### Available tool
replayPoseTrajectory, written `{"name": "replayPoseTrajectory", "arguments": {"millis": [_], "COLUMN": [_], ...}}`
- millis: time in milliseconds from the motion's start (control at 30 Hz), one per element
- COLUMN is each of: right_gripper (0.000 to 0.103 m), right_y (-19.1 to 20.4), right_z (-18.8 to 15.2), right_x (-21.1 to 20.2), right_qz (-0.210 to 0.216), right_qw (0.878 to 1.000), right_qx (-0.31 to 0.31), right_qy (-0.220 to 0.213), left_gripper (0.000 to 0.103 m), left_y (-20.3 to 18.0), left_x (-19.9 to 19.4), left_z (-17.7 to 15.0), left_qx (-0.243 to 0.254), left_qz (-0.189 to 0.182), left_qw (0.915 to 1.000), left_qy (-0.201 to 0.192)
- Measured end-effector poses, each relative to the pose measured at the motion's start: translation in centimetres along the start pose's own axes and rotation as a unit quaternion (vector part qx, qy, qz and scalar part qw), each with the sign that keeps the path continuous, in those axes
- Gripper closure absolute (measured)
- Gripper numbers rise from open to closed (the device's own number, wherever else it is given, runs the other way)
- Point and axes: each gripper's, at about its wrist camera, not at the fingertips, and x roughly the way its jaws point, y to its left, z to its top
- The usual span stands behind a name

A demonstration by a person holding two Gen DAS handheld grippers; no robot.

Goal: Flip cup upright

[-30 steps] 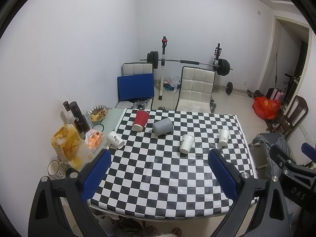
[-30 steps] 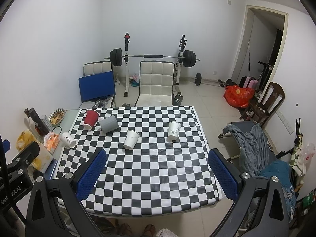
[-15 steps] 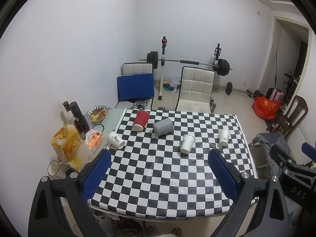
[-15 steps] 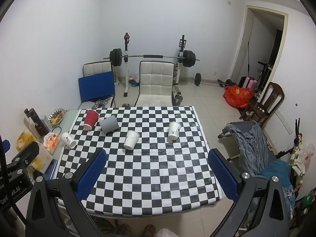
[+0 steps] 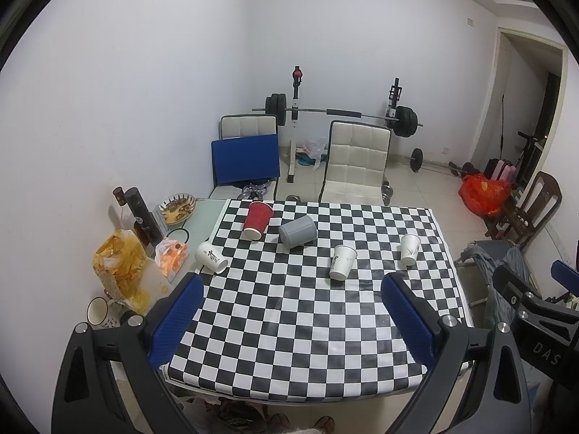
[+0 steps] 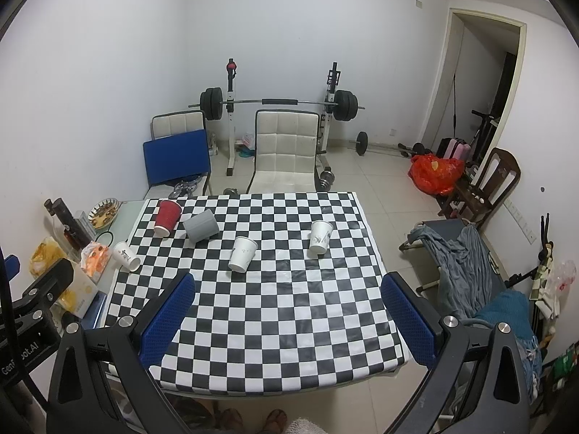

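Observation:
Several cups sit on the checkered table (image 5: 289, 325) (image 6: 275, 318). A grey cup (image 5: 297, 231) (image 6: 201, 225) lies on its side at the far left. A red cup (image 5: 257, 220) (image 6: 167, 217) and a white cup (image 5: 211, 256) (image 6: 126, 256) beside it look tipped over. Two white paper cups (image 5: 342, 262) (image 5: 409, 249) stand mid-table, also in the right wrist view (image 6: 242, 254) (image 6: 320, 237). My left gripper (image 5: 289, 318) and right gripper (image 6: 286, 318) are open and empty, held high over the near table edge, far from the cups.
Bottles (image 5: 143, 217), a snack bag (image 5: 121, 271), a bowl (image 5: 177, 208) and a mug (image 5: 98, 311) crowd the table's left side. White chairs (image 5: 356, 166), a blue board (image 5: 246, 161) and a barbell rack stand behind. A cot with clothes (image 6: 466, 260) stands at the right.

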Motion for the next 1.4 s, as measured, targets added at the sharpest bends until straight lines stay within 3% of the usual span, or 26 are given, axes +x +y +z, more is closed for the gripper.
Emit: {"name": "replayPoseTrajectory", "arguments": {"millis": [267,433,667,900,1100,1400], "right_gripper": [0.000,0.000,0.000,0.000,0.000,0.000], "right_y": [1.0,1.2,-1.2,-6.0,-11.1,-17.7], "right_z": [0.0,-0.4,-2.3,-4.4,-5.5,-6.2], "right_x": [-1.0,1.7,10.8,19.7,28.5,41.9], "right_qz": [-0.003,-0.028,-0.071,-0.103,-0.120,-0.097], "right_qw": [1.000,0.998,0.987,0.973,0.960,0.946], "right_qx": [0.014,0.043,0.086,0.116,0.130,0.133], "right_qy": [0.011,0.036,0.112,0.173,0.218,0.278], "left_gripper": [0.003,0.003,0.003,0.003,0.003,0.003], "left_y": [0.8,1.2,0.3,-3.4,-9.5,-19.8], "left_x": [1.6,4.9,12.0,19.6,26.4,37.6], "left_z": [0.7,0.8,0.1,-0.8,-1.5,-1.8], "left_qx": [0.010,0.026,0.068,0.101,0.130,0.167], "left_qz": [-0.009,-0.005,0.009,0.001,-0.008,-0.011], "left_qw": [0.9998,0.9993,0.9954,0.9860,0.9742,0.9555], "left_qy": [0.014,0.027,0.067,0.133,0.185,0.243]}}
